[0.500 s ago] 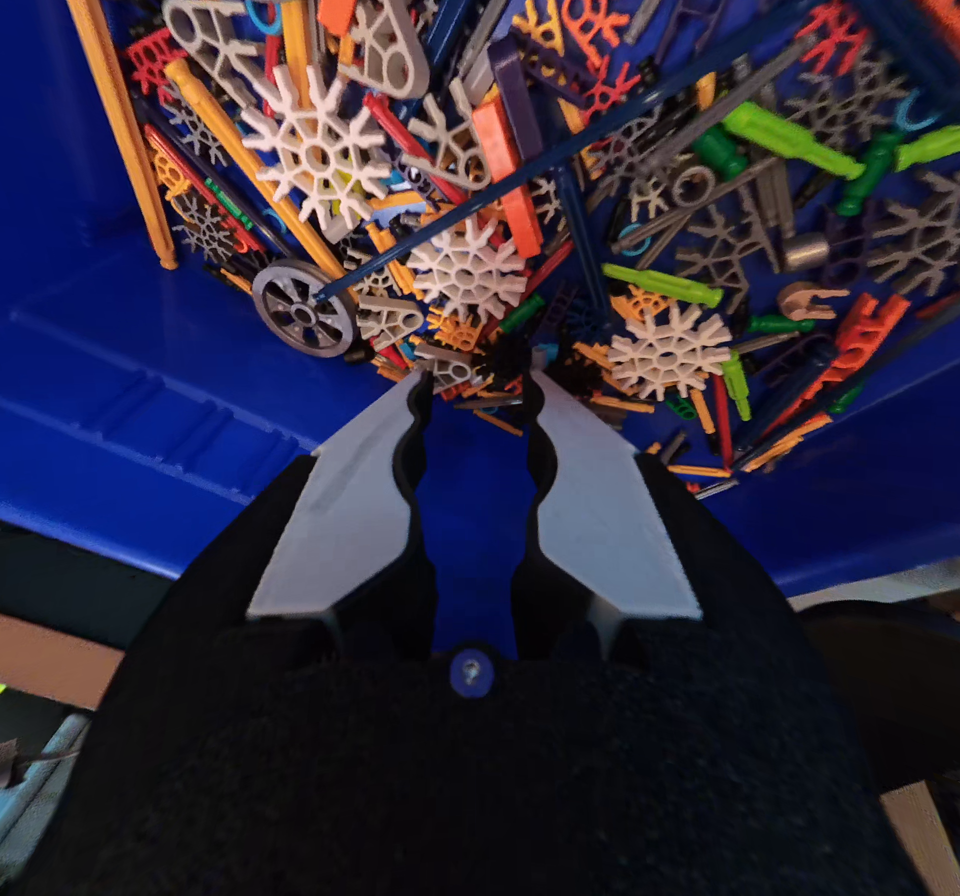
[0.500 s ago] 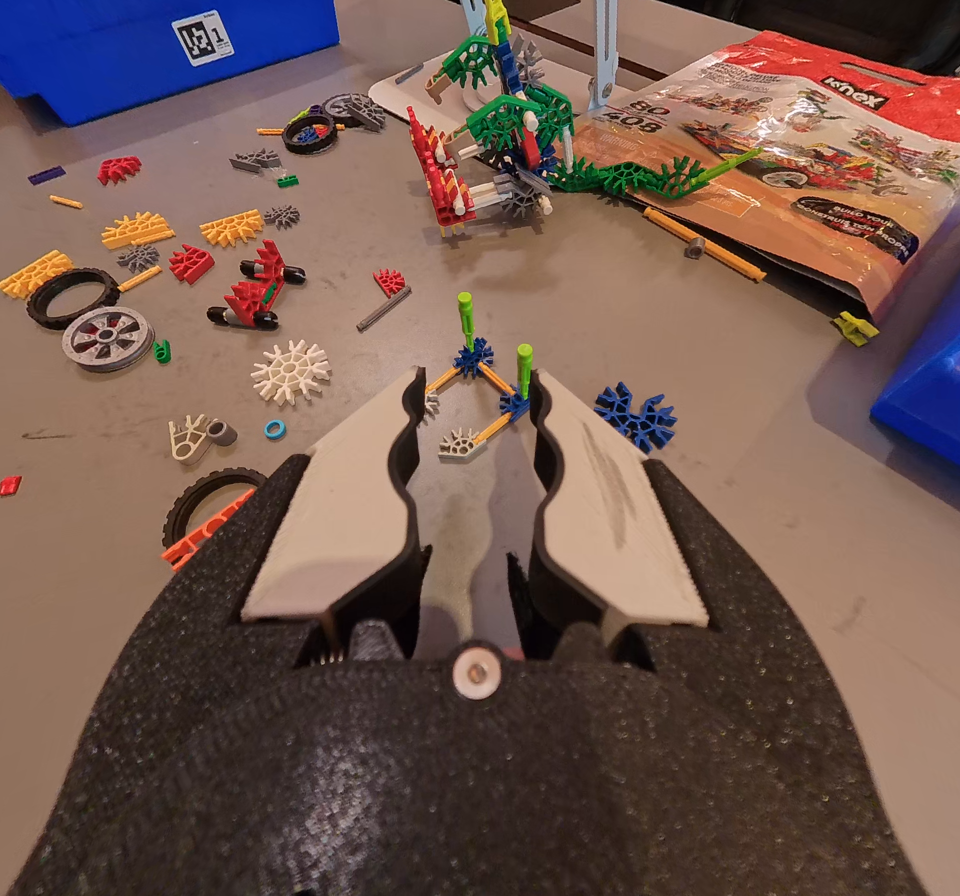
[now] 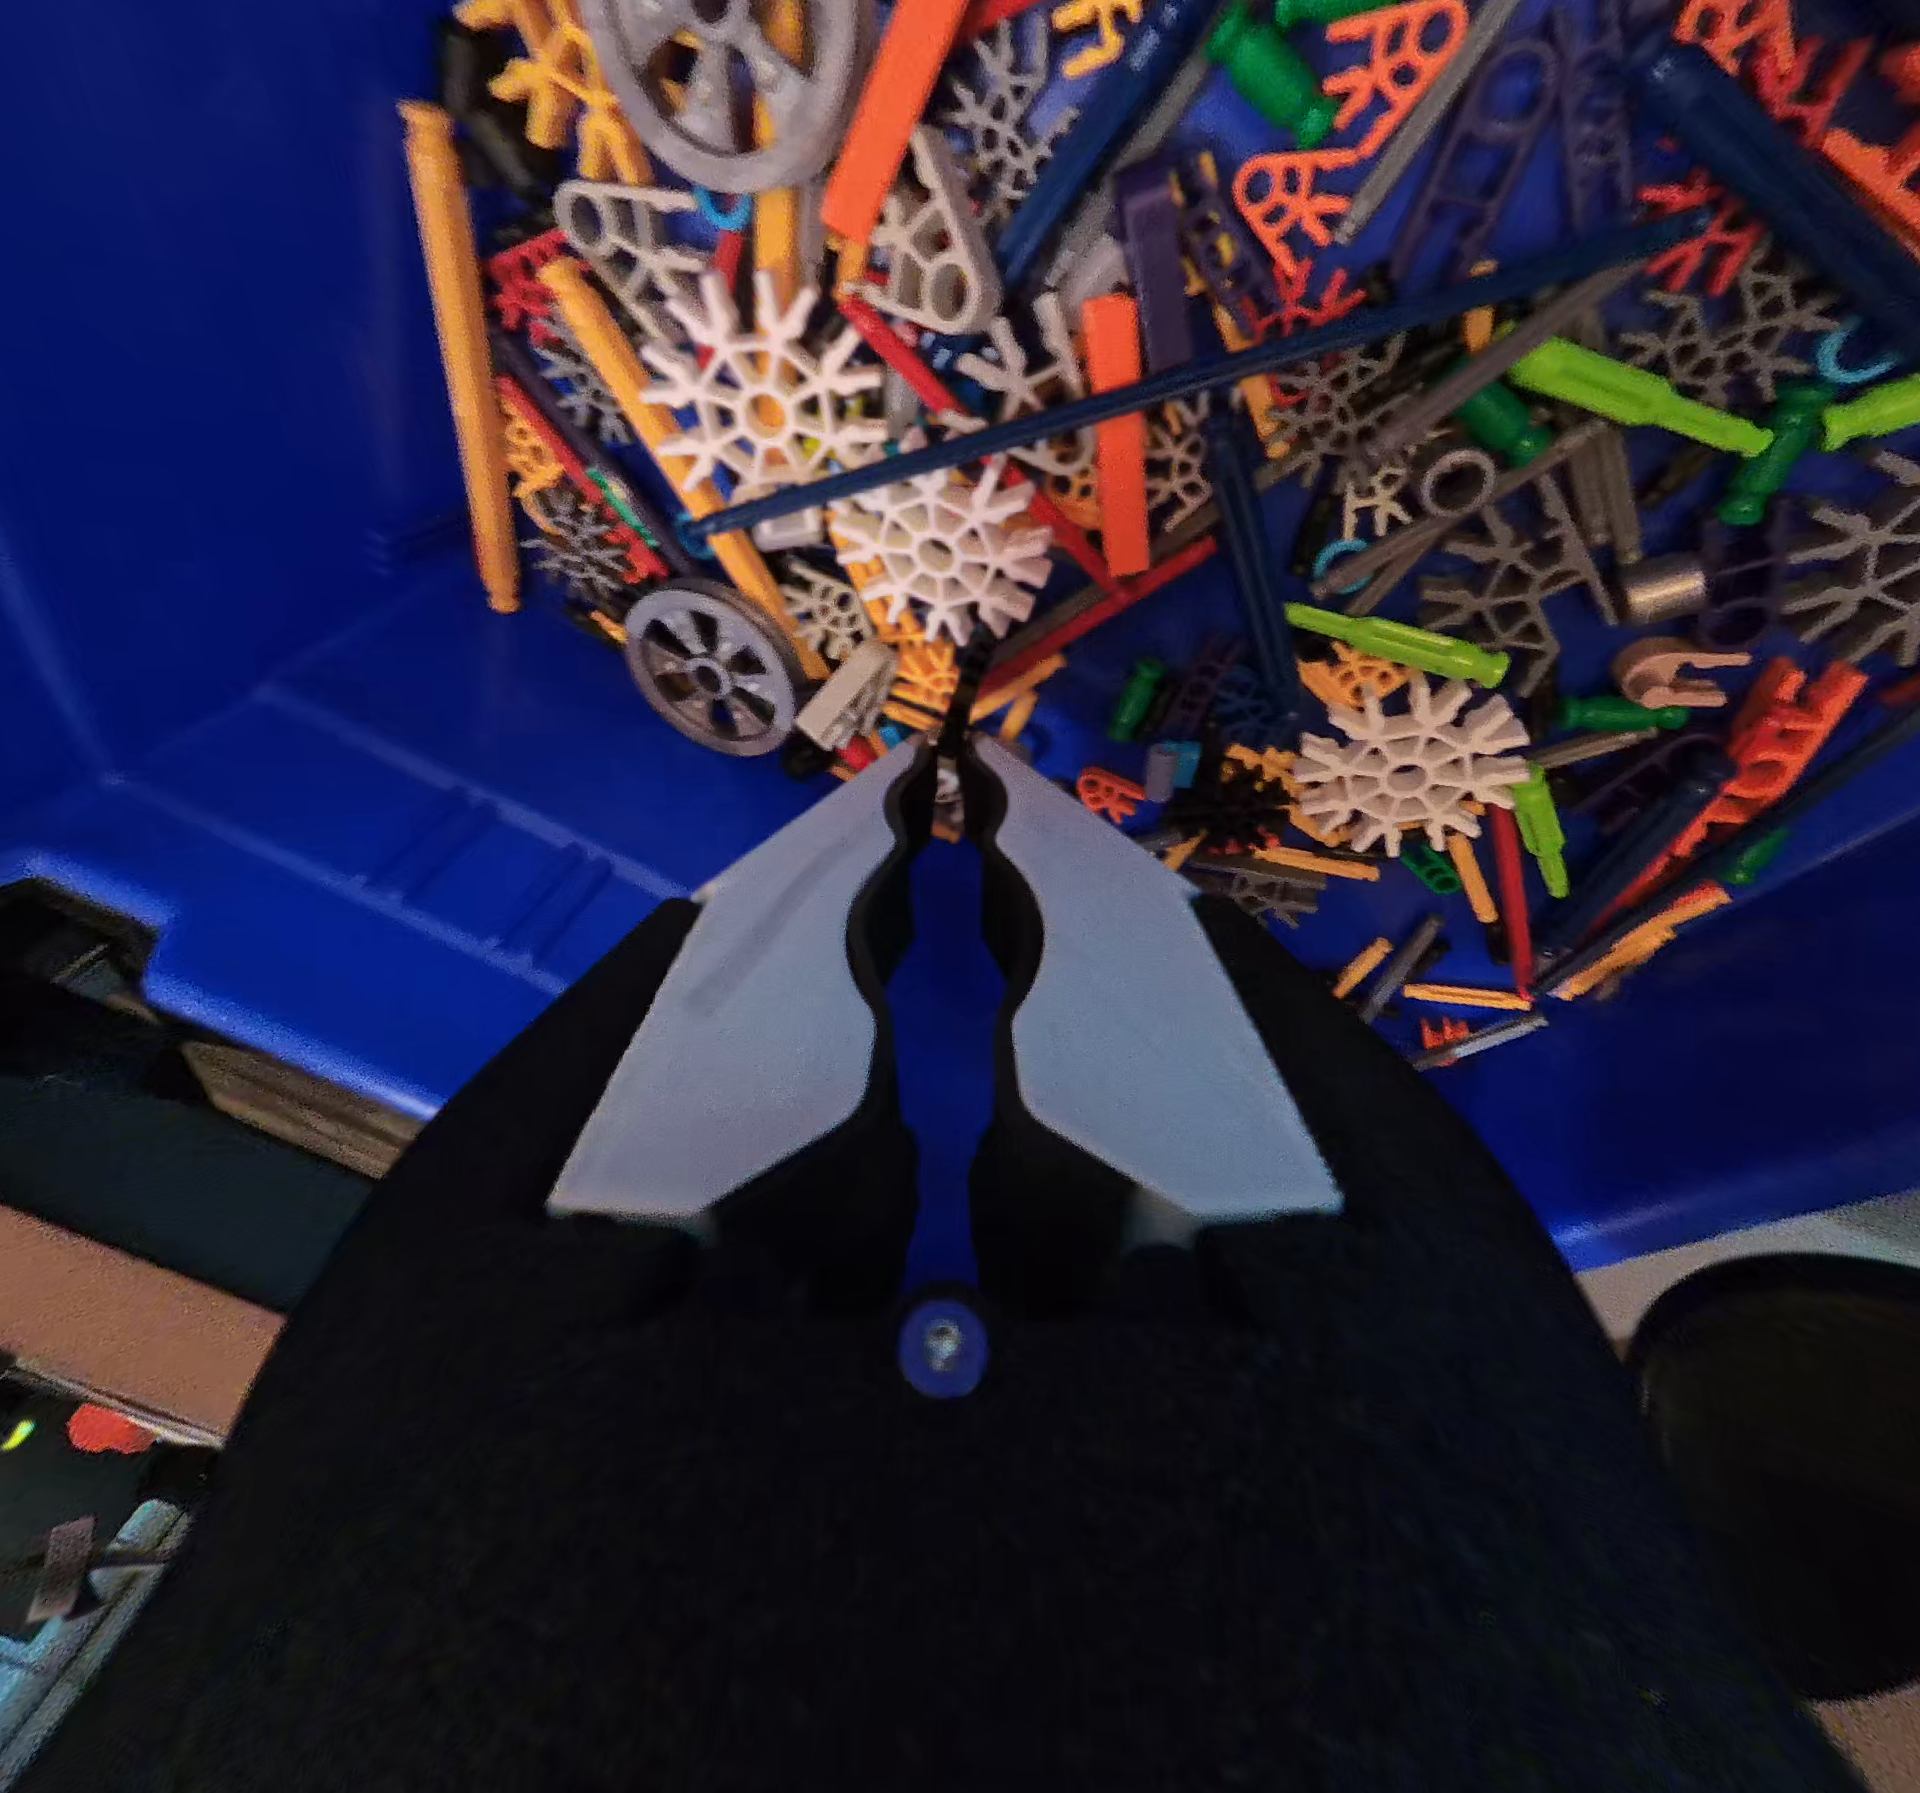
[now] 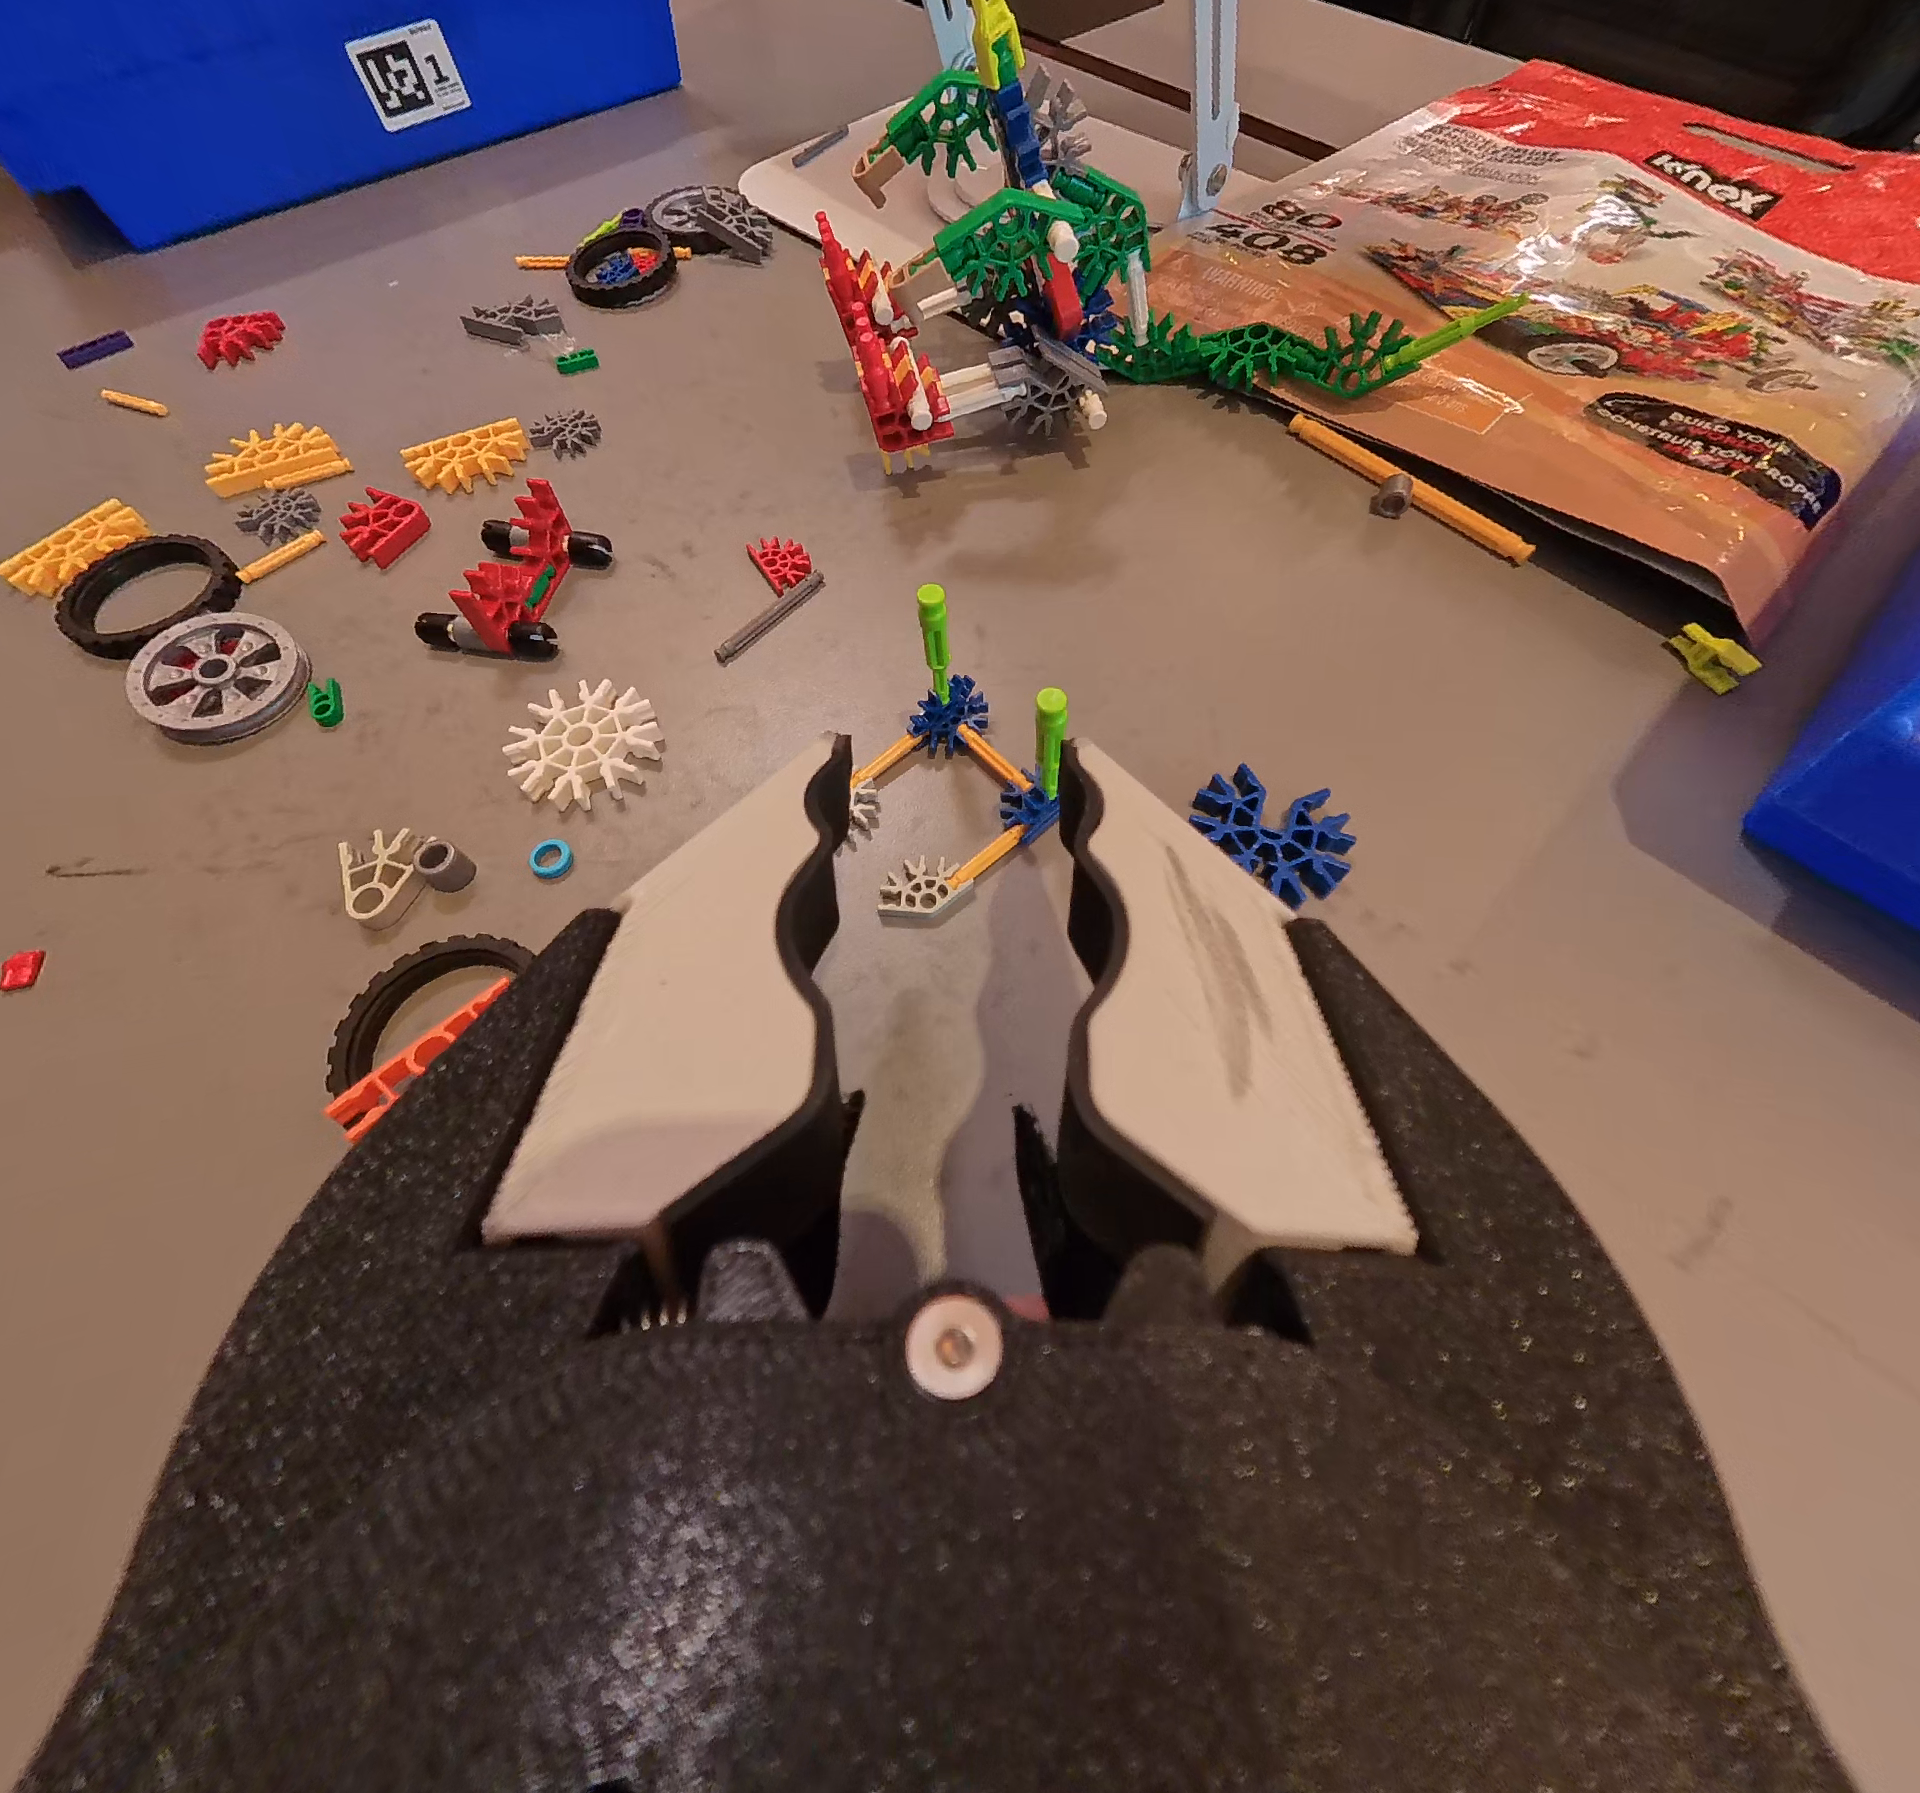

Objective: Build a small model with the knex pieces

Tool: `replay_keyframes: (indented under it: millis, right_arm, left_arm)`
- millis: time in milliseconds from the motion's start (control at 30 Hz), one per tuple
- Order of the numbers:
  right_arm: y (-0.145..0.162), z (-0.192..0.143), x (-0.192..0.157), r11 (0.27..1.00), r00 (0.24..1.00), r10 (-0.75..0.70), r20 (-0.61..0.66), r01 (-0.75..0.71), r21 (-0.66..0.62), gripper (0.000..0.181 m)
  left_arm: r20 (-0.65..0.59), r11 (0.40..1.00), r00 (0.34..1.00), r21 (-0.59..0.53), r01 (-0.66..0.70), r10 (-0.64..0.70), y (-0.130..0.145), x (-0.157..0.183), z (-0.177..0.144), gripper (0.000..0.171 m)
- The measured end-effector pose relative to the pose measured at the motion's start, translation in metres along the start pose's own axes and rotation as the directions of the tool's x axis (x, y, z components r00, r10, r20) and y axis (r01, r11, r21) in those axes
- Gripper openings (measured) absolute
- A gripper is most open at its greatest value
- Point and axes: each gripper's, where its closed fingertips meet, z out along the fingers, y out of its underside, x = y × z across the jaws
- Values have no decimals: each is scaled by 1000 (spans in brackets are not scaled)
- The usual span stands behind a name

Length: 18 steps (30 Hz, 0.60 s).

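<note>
Left tongs (image 3: 945,775), inside a blue bin (image 3: 312,808), are pinched nearly closed on a thin black piece (image 3: 961,694) at the edge of a heap of parts, below a white snowflake connector (image 3: 940,548). Right tongs (image 4: 954,779) stand wide above the grey surface (image 4: 1351,1016), flanking a small rod frame (image 4: 961,787); a blue connector (image 4: 1273,834) lies just right.

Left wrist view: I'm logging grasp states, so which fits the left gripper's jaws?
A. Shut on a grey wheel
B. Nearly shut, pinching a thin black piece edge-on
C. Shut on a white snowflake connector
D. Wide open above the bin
B: the left gripper has its jaws almost together with a thin black piece between the tips, over the blue bin.
</note>
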Motion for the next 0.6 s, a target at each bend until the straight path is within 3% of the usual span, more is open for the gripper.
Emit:
replay_keyframes:
  millis: [167, 500, 600]
  right_arm:
    - [0, 0, 0, 1000, 1000, 3, 0, -3, 2, 39]
    - [0, 0, 0, 1000, 1000, 0, 0, 0, 1, 39]
    - [0, 0, 0, 1000, 1000, -1, 0, 1, -1, 39]
  left_arm:
    - [73, 996, 997, 91, 25, -32, -10, -15, -15, 3]
    - [15, 999, 999, -31, 30, -30, 20, 2, -12, 20]
    - [9, 999, 999, -16, 34, -34, 19, 5, -12, 20]
